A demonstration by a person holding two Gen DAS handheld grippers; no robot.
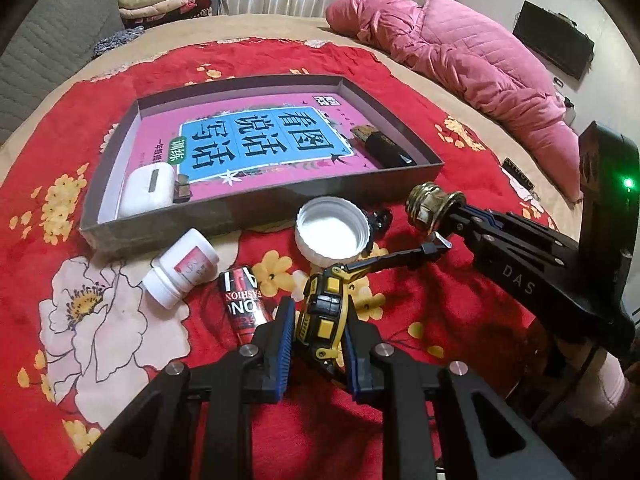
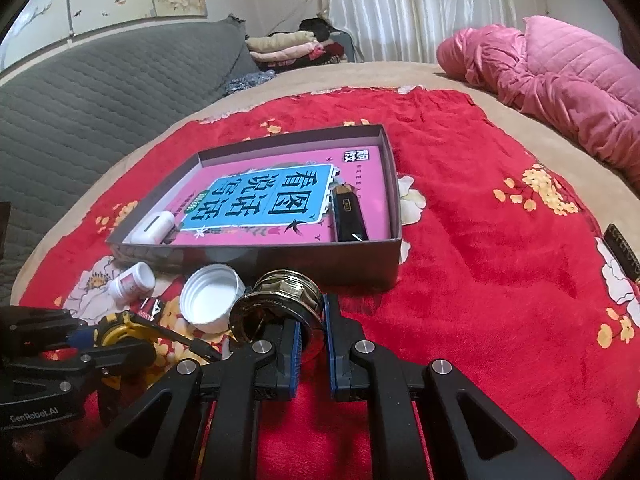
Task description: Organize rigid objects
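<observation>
My left gripper (image 1: 316,328) is shut on a yellow and black toy excavator (image 1: 326,312), held just above the red cloth; its arm points right. My right gripper (image 2: 310,320) is shut on a brass threaded fitting (image 2: 276,304); it also shows in the left wrist view (image 1: 430,202), in front of the tray's near right corner. The grey tray (image 1: 256,210) holds a pink and blue book (image 1: 256,144), a white case (image 1: 148,190) and a black lighter-like object (image 1: 384,146). A white jar lid (image 1: 332,232), a white pill bottle (image 1: 180,266) and a red tube (image 1: 242,300) lie in front of the tray.
A red flowered cloth (image 2: 480,264) covers the beige bed. A pink quilt (image 1: 460,60) lies at the back right. A grey quilted headboard (image 2: 100,92) and folded clothes (image 2: 288,50) are at the back left. A dark strip (image 2: 624,252) lies at the right edge.
</observation>
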